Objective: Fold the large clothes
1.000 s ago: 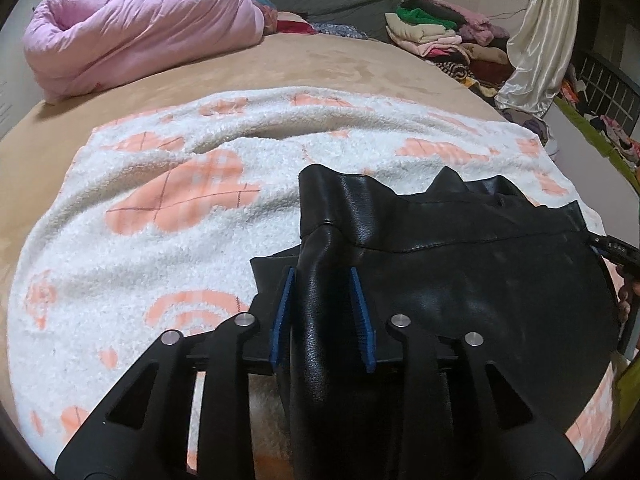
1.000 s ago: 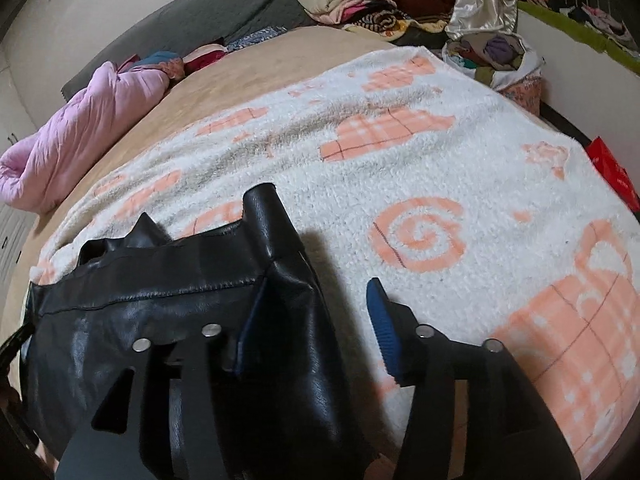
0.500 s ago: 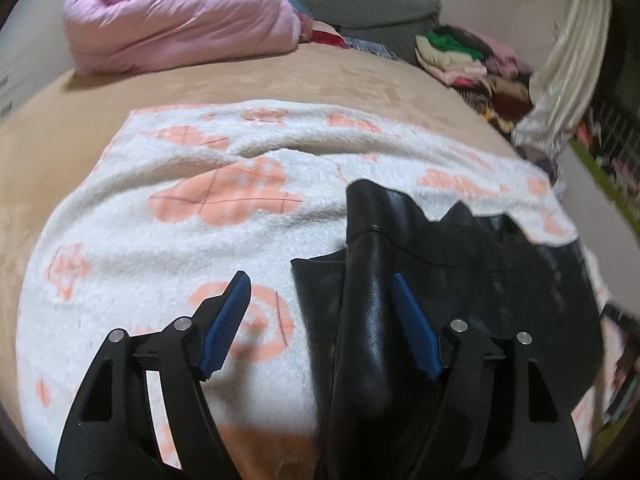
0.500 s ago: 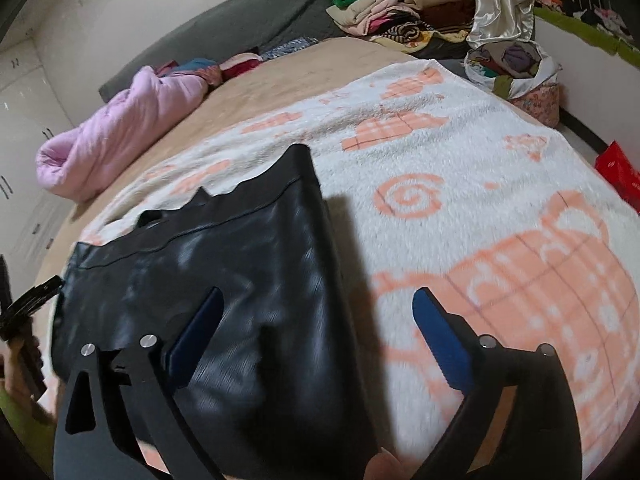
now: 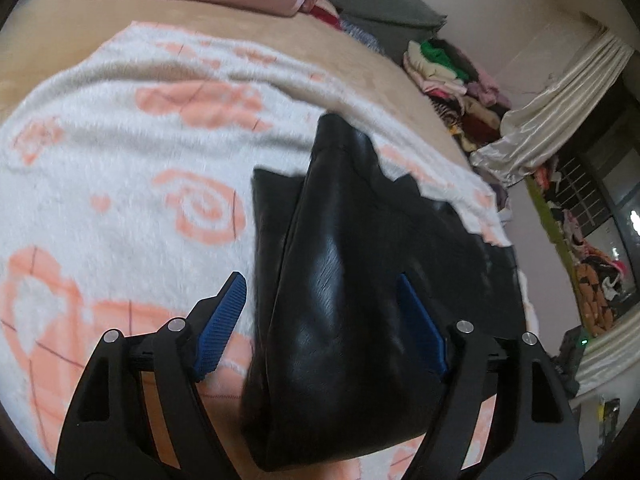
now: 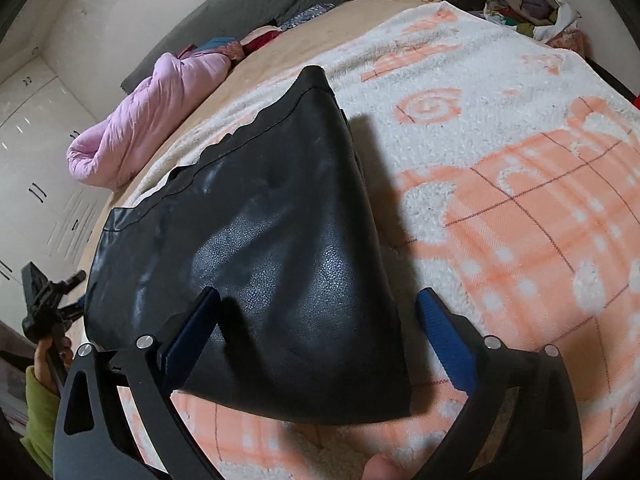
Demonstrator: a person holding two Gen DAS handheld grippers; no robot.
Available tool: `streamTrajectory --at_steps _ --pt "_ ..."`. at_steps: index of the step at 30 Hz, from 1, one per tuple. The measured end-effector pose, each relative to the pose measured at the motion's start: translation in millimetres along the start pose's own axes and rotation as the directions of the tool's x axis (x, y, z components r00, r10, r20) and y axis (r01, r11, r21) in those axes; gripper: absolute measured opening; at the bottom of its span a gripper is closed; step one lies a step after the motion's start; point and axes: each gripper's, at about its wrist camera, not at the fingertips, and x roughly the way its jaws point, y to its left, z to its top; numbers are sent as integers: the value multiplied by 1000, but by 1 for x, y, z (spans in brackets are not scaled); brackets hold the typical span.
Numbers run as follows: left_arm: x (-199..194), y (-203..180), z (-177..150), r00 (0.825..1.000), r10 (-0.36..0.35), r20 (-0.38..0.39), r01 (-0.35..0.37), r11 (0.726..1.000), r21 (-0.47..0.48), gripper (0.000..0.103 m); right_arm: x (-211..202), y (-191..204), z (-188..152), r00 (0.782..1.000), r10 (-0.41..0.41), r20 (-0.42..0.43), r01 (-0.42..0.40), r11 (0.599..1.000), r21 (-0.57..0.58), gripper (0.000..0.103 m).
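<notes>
2 grippers, jaws apart, over black leather garment [image 6: 280, 272]

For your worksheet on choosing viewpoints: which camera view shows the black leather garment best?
The right wrist view: the black leather garment lies sharp, its wavy edge visible. The left wrist view shows the same garment blurred, partly cut off.

Both wrist views close, angled down, share black garment [image 5: 352, 280].

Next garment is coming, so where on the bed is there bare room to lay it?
Free: the patterned blanket right of the black leather garment, and the tan bedspread between the blanket and the pink duvet. Crowded: the clothes pile beyond the bed's far corner.
</notes>
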Motion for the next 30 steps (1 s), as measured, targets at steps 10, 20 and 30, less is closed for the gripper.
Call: streamTrajectory --at_steps 10,20,30 --pt "2 -14 -19 998 55 -1 -55 998 33 33 -8 1 4 998 62 -12 -63 998 -27 26" --pt "-18 -26 -51 997 79 -4 -79 996 48 35 -9 10 3 993 -120 -12 117 983 -140 42" --pt "-30 -40 -47 992 118 37 -122 986 111 55 -49 47 -8 952 -248 180 285 932 -226 86"
